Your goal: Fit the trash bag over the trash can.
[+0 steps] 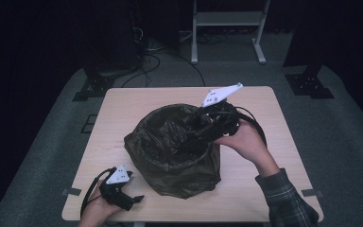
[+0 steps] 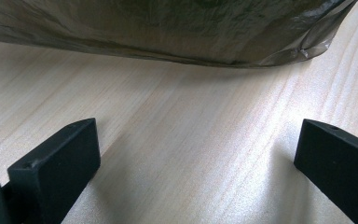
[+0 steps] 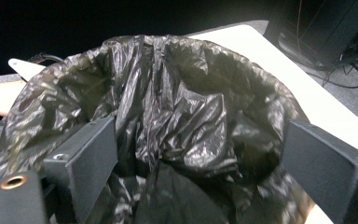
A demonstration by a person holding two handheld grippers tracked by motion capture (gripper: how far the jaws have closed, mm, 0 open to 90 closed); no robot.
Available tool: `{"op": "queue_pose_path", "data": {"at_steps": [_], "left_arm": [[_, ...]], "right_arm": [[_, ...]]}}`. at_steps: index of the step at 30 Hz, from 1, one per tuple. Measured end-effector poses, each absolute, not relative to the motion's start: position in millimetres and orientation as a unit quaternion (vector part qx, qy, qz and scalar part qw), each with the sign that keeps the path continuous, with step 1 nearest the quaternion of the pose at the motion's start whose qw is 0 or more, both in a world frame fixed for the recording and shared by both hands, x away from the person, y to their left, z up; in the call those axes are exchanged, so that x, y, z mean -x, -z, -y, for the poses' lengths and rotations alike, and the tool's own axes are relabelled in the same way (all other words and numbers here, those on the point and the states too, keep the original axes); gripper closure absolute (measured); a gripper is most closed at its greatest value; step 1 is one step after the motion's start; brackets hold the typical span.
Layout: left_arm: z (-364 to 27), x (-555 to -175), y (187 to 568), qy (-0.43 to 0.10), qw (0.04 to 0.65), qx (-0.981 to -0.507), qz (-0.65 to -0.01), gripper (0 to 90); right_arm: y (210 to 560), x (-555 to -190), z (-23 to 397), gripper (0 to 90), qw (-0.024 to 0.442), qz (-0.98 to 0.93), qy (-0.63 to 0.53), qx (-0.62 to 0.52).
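Two tongs, both released. Right tongs (image 1: 189,139) reach down inside the black bag-lined bin (image 1: 170,156) at mid-table (image 1: 264,189); left tongs (image 1: 134,198) rest beside its base. Recommended: press the liner (image 3: 186,116) flat against the wall, avoiding tears.

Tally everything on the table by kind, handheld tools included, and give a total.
Black plastic bin bags, spread open over a round bin: 1
Handheld black two-jaw tongs: 2, the left tongs resting on the light wooden table, the right tongs reaching into the bag
Total: 3
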State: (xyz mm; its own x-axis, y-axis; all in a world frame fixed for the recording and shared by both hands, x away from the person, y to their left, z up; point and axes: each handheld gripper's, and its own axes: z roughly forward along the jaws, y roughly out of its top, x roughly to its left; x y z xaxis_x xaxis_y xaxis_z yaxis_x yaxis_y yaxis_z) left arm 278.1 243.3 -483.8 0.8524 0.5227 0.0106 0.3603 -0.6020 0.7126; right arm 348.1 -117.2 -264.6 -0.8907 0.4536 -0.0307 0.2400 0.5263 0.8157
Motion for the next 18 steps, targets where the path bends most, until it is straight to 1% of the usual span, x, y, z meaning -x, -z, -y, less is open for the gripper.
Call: {"op": "queue_pose_path", "data": {"at_steps": [18], "left_arm": [[-243.4, -278.0, 483.8, -0.11, 0.371, -0.888, -0.248, 0.0]], "right_arm": [[279.0, -326.0, 161.4, 10.2, 0.128, -0.837, -0.49, -0.205]]}}
